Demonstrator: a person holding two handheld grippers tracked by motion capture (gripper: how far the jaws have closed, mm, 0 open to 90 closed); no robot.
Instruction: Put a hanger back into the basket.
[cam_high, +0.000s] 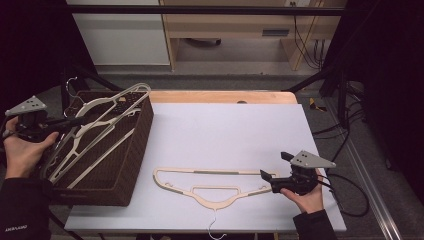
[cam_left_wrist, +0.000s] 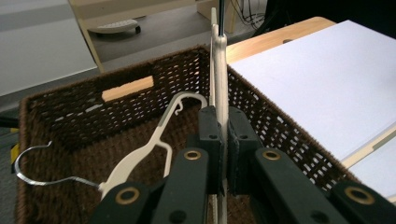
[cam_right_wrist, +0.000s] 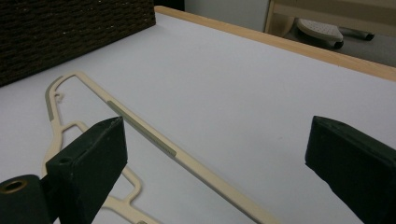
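Observation:
My left gripper (cam_high: 80, 120) is shut on a cream plastic hanger (cam_high: 116, 99) and holds it tilted over the brown wicker basket (cam_high: 142, 131) at the table's left. In the left gripper view the hanger (cam_left_wrist: 219, 70) stands edge-on, pinched between the pads of my left gripper (cam_left_wrist: 223, 135). A second cream hanger (cam_left_wrist: 140, 154) with a metal hook lies inside the basket (cam_left_wrist: 280, 126). Another cream hanger (cam_high: 205, 172) lies flat on the white table top, hook toward the front edge. My right gripper (cam_high: 276, 166) hovers open just right of it. Nothing sits between the fingers of my right gripper (cam_right_wrist: 219, 140), and the flat hanger (cam_right_wrist: 140, 126) lies beyond them.
The white sheet (cam_high: 225, 130) covers the table, with a wooden edge (cam_high: 220, 96) at the back. A black frame bar (cam_high: 200, 10) runs overhead. Cables (cam_high: 350, 200) trail off the table's right side. Furniture stands on the floor behind the table.

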